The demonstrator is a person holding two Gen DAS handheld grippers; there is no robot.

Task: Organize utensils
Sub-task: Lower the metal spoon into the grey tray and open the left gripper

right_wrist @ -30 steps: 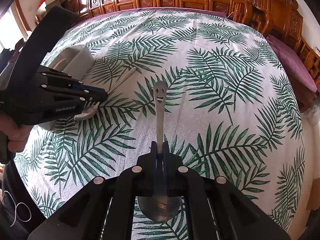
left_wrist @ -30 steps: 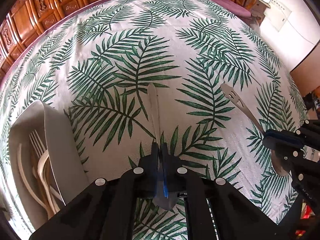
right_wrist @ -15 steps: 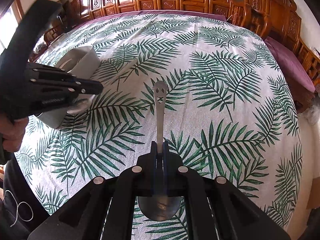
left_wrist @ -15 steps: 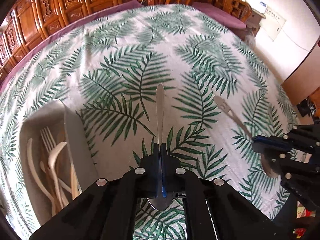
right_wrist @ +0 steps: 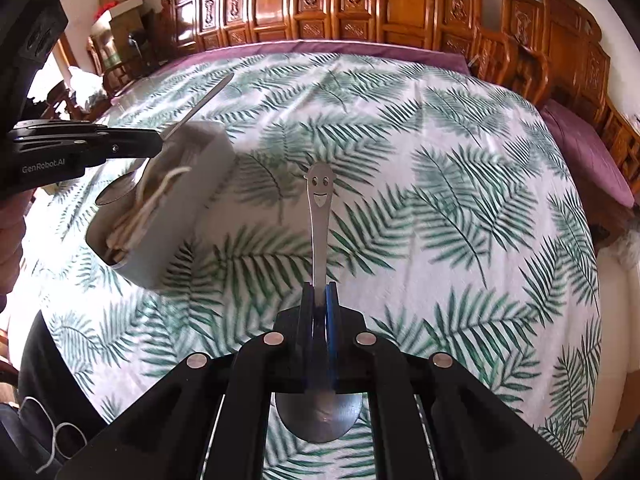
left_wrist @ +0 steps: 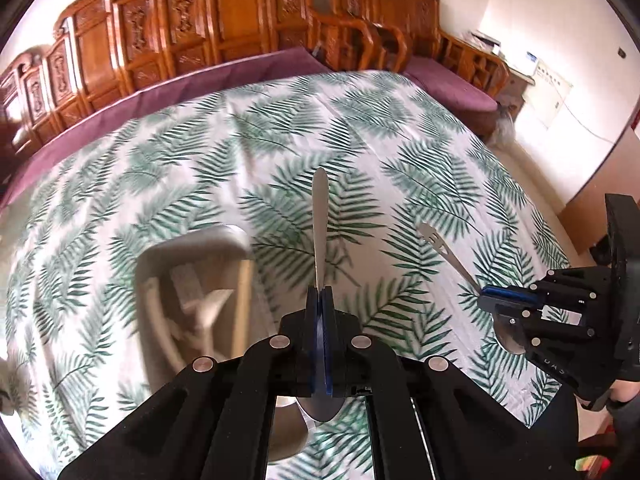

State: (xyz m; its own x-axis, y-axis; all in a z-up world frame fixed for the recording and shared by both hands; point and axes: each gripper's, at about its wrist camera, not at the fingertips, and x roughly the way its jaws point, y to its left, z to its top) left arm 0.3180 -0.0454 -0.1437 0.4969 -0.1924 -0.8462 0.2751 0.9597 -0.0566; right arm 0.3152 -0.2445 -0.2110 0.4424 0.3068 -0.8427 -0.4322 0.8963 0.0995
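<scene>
Left gripper [left_wrist: 319,300] clamped on a plain steel spoon [left_wrist: 320,216], handle pointing forward, bowl under the jaws. Right gripper [right_wrist: 320,294] clamped on a smiley-handled spoon [right_wrist: 319,200], same orientation. Both are above the palm-print tablecloth [right_wrist: 440,168]. White utensil tray [right_wrist: 192,216] sits left of both spoons, holding pale cutlery, probably forks; blurred.

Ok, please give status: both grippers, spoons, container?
Left gripper shut on plain spoon. Right gripper shut on smiley spoon. Container unobstructed.
</scene>
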